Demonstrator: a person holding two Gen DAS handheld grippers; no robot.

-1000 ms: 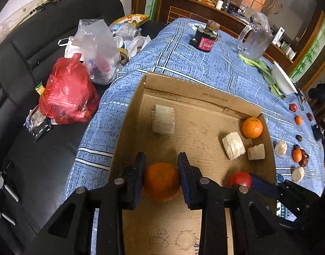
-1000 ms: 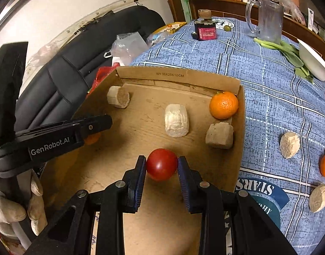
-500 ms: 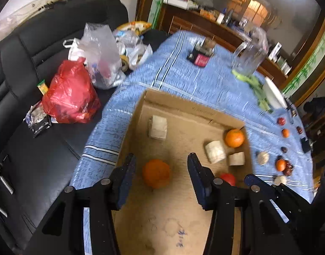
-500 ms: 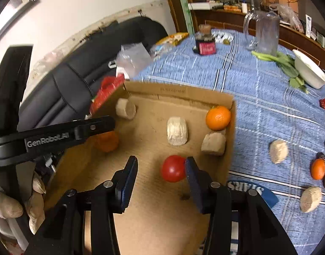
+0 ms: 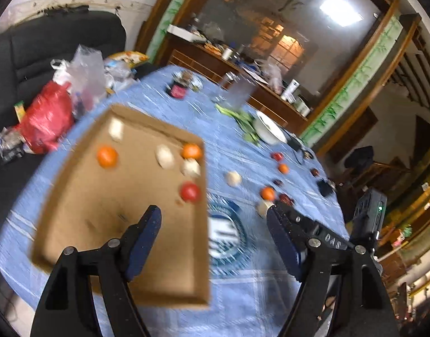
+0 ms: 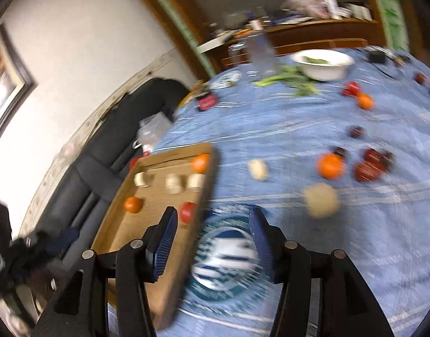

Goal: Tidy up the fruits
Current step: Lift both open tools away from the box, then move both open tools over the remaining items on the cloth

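Both views motion-blurred. Left wrist view, far left: black sofa (image 5: 32, 53) with a red plastic bag (image 5: 45, 120) and a clear plastic bag (image 5: 85, 81) on it. Next right, the cardboard box (image 5: 74, 224) lies flat on the blue tablecloth (image 5: 243, 295). In the box: an orange (image 5: 107, 156) near the left wall, a pale chunk (image 5: 115, 129) at the far left corner, two more pale chunks (image 5: 164, 155) mid-back, a second orange (image 5: 191, 151) in the far right corner, a tomato (image 5: 190, 191) by the right wall. Left gripper (image 5: 212, 230) is spread wide, nothing between its fingers, raised above the near right part of the box; the orange sits well ahead and to the left of it, the tomato just ahead of the left fingertip. Right of the box: round blue logo (image 5: 226, 236) on the cloth, then loose fruit, incl. a pale piece (image 5: 233, 178), a small orange (image 5: 267, 193), dark red fruits (image 5: 285, 198). White bowl (image 5: 269, 130) and greens (image 5: 243, 120) further back.

Right wrist view: box at left, right gripper (image 6: 212, 227) wide apart and empty, over the box's right wall and the logo. Tomato just ahead of its left finger, inside the box. To the right on the cloth: pale lump (image 6: 321, 200), loose orange (image 6: 330, 166), red fruits (image 6: 368, 170), all apart from the fingers.
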